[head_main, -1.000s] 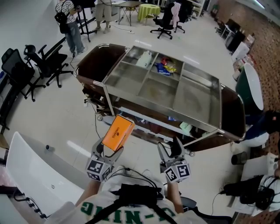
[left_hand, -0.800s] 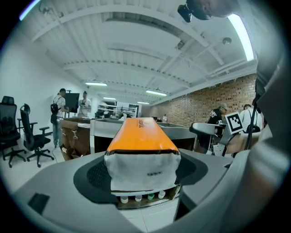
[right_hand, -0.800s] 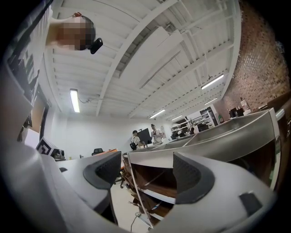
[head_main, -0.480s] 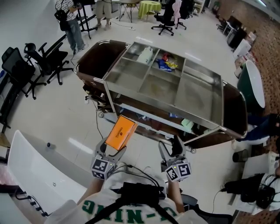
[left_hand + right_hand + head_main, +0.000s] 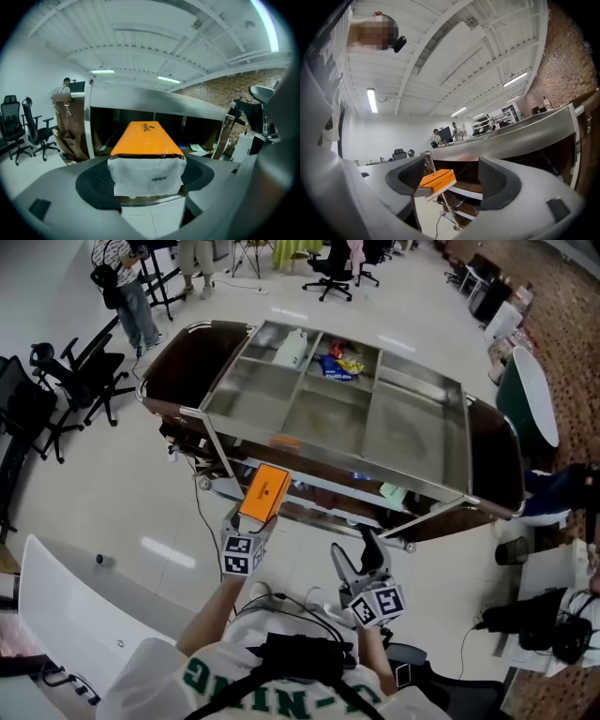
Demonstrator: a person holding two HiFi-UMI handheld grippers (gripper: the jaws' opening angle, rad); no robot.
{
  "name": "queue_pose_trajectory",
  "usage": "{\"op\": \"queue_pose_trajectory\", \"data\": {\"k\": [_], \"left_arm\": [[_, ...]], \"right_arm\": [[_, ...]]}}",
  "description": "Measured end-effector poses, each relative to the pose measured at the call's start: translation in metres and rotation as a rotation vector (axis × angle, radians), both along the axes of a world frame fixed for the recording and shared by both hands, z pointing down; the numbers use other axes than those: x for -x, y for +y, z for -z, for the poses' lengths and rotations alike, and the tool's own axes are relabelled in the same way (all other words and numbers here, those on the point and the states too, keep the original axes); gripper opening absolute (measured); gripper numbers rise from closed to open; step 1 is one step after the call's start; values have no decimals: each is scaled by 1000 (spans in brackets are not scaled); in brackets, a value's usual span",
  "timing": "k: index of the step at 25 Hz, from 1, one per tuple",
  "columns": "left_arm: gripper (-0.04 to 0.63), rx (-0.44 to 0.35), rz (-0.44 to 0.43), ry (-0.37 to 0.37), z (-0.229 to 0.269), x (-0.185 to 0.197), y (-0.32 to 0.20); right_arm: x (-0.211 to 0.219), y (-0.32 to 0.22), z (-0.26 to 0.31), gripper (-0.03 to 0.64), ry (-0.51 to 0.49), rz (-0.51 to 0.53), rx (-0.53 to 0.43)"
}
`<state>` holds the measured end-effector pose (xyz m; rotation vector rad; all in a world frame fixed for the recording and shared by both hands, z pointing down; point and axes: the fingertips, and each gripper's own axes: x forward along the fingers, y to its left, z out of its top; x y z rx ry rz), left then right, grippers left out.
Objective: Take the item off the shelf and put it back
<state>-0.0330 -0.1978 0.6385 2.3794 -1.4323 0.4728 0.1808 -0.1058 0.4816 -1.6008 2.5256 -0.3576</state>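
Note:
An orange box with a white near end is gripped in my left gripper, which is shut on it. The box points at the dark lower shelf opening of the steel cart, just below its front rim. In the left gripper view the orange box fills the space between the black pads of the left gripper, with the shelf opening right behind it. My right gripper hangs back to the right, open and empty. Through the right gripper the orange box shows farther off, beside the cart.
The cart's top tray holds a white bottle and snack packs in its far compartments. A green item lies on the lower shelf. Office chairs and a person are at the left; a white curved panel is near me.
My left gripper has carried the orange box forward and down, from in front of the cart to the mouth of its lower shelf. The right gripper has stayed where it was.

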Motion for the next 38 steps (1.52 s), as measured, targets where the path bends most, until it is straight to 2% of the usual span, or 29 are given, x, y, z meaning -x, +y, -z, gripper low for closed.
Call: {"op": "queue_pose_trajectory", "data": {"k": [5,8,13,19,21,23,24,26,29,34,38], "left_arm": [[376,76,-31,-40,-42,-26,-67],[377,95,-35,-60,-56,-36,-105],[379,98,43,-66,-74,-25,-171],[398,174,76,-45,-101,-22,-219],[429,227,93,-24,-117,-15,-223],[537,273,83,-1,-125,-14,-220],[541,274,74,2,-124,-13,-217],[541,240,45,7,-115,-11,-207],[541,128,-24,17,-81,-18,-178],[525,-100,-130,70,23,-43,-101],[525,-240,-147,133,102,-40,-43]], "right_arm": [[-6,2,-7,365,15,-30,24],[-15,3,-9,365,29,-65,45],[-21,8,-18,365,36,-116,78],[-18,9,-27,365,52,-128,114],[-17,8,-26,365,58,-124,109],[-16,5,-24,365,57,-125,102],[-17,3,-23,365,54,-128,99],[-16,1,-21,365,56,-128,93],[-18,-4,-15,365,113,-126,57],[-26,-26,5,365,76,-121,-16],[-33,-36,19,365,52,-125,-62]]}}
